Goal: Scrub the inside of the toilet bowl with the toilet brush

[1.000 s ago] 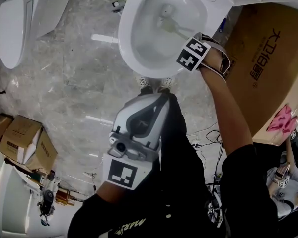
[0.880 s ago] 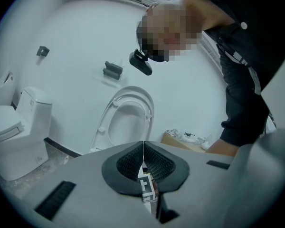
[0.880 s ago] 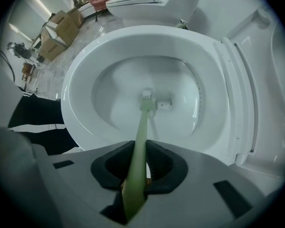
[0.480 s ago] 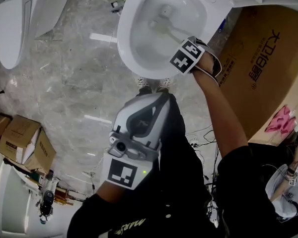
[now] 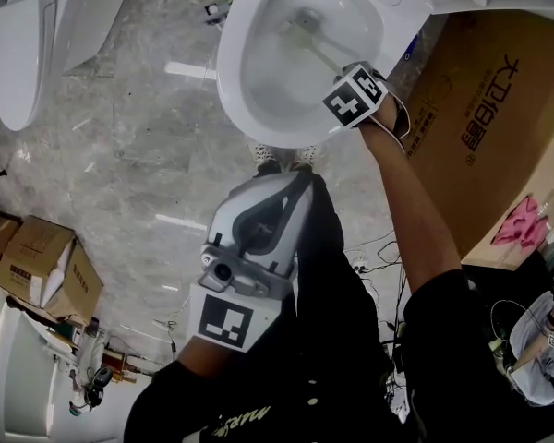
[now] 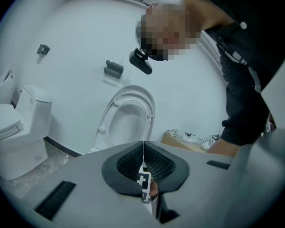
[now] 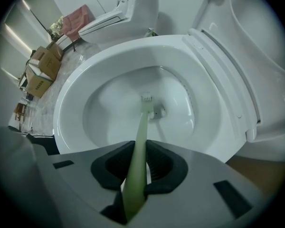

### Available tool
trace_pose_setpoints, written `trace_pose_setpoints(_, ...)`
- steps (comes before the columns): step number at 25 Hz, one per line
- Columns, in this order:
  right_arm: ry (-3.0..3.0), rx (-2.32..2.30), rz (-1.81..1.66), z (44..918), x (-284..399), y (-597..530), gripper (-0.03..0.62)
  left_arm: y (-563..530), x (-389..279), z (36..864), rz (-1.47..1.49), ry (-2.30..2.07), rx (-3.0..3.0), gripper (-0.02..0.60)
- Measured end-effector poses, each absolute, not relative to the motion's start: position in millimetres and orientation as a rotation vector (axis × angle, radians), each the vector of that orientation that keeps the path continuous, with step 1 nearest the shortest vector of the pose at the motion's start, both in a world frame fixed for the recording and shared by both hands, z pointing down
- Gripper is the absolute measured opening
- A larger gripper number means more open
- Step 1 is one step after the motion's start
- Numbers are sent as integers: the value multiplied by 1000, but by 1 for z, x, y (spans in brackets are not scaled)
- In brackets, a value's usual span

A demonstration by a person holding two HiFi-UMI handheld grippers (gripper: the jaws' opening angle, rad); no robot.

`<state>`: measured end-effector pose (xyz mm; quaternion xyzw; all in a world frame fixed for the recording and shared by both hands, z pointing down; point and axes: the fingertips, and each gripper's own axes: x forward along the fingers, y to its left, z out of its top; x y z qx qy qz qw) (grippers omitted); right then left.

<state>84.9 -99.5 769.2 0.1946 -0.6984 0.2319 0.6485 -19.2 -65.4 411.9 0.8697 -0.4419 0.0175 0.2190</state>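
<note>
The white toilet bowl is at the top of the head view and fills the right gripper view, its rim curving to the left. My right gripper hangs over the bowl's right rim, shut on the pale green toilet brush handle. The brush head reaches down by the drain, and from above the brush lies toward the bowl's far side. My left gripper is held back near the person's body, its jaws shut with nothing between them.
A big cardboard box stands right of the toilet. Smaller cardboard boxes sit at the lower left. Another toilet stands at the upper left. Cables trail on the marble floor. The raised seat and lid stand behind the bowl.
The right gripper swung slightly left and then back right, and the brush head moved from the bowl's middle toward its far side. The left gripper has stayed where it was.
</note>
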Motion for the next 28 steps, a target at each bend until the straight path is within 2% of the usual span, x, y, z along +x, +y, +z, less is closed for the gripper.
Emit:
trace_pose_setpoints(15, -1558, 531, 447, 765, 112, -145, 86, -63, -28, 410, 37, -1244, 2401, 26)
trace_pose_setpoints(28, -1479, 482, 334, 755, 133, -141, 86, -59, -27, 405, 30, -1235, 2424, 26)
